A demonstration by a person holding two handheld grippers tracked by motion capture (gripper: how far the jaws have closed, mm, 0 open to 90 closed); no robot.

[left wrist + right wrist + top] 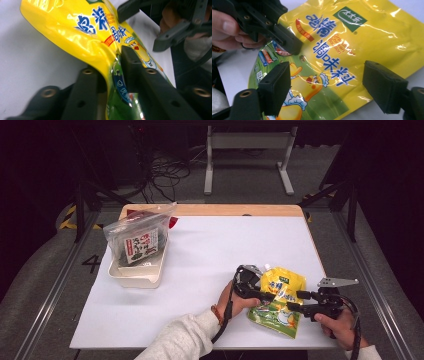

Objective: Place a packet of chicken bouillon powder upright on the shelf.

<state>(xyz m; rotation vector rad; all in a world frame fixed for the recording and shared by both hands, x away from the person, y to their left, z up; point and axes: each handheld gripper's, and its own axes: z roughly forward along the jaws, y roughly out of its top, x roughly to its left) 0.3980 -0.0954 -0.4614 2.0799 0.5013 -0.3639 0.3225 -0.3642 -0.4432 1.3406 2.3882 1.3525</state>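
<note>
Both forearms come in from the near edge. L gripper (266,296) is clenched on the yellow pouch (282,292), pinching its edge w/ film bunched btwn the pads. R gripper (329,87) sits released, jaws wide, straddling the pouch w/o pressing it. Pouch lies at near-right of white table (210,250). Far left: cream tray (137,270) holding a clear bag (137,237) of dark contents.

White table (210,270) centre open, tray (137,272) blocking far left
</note>
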